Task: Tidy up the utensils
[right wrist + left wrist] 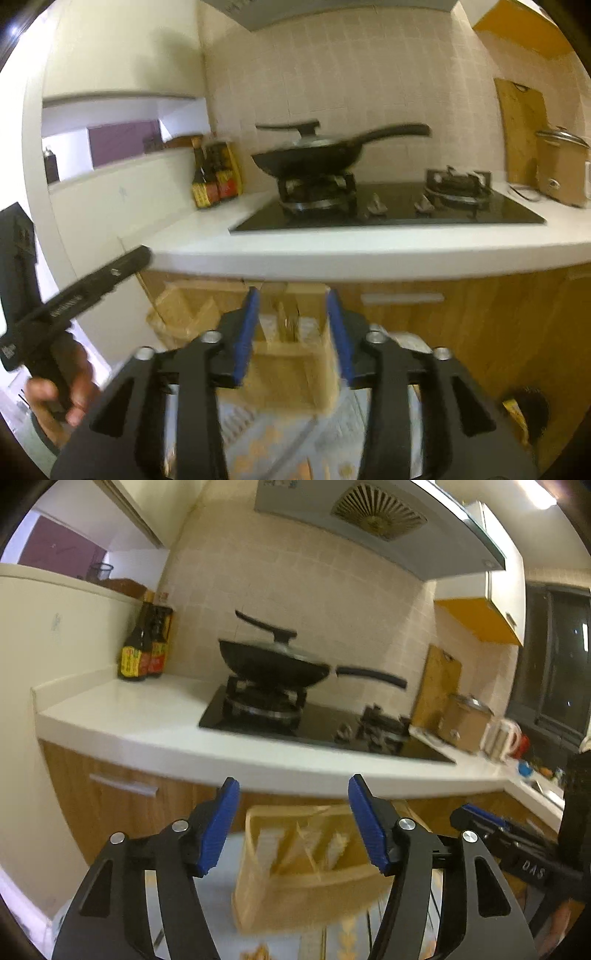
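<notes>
A wooden utensil organizer box [306,882] with slotted compartments stands on a patterned cloth below the counter; pale utensils [306,845] stand in its slots, blurred. My left gripper [293,823] is open and empty, held above and in front of the box. In the right wrist view the same box [291,365] sits between the fingers of my right gripper [291,332], which is open and empty above it. The left gripper's body [74,299] shows at the left there, held by a hand.
A white counter [147,716] carries a black hob with a lidded wok [273,664], sauce bottles [142,650], a cutting board [439,679], a pot and a kettle [502,738]. Wooden cabinets [461,332] stand below. A patterned tablecloth [266,443] lies under the box.
</notes>
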Available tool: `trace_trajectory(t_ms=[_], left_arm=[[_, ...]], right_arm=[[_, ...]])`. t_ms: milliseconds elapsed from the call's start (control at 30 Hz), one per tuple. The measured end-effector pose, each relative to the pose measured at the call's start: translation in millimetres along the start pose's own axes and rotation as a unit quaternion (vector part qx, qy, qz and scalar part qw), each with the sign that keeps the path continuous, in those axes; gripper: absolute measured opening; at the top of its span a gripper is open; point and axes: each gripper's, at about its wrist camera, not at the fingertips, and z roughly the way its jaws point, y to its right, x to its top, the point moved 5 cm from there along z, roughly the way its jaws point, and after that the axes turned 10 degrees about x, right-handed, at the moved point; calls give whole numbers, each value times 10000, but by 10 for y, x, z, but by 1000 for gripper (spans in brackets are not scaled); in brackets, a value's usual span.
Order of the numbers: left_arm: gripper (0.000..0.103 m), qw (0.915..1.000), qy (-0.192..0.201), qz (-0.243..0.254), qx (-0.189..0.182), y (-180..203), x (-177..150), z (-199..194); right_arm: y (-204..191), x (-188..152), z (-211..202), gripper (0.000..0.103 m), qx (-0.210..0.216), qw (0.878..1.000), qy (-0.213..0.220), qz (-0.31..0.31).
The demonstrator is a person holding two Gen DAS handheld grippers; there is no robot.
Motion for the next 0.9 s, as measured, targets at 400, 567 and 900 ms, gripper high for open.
trace_trajectory(t_ms=[400,567,900], left_arm=[[56,9733,-2250,442,99,-118,-1049,-414],[47,9525,-2985,594,-107,-108,-1511,-431],[36,9345,-3354,1188,52,197,-1928,-323]], right_arm=[[-50,-781,-483,48,-246,9904,-1273,470],[-39,-1170,-400,47,-262,9774,-1966,732],[-166,-1779,-318,35,-86,9513,-2932,951]])
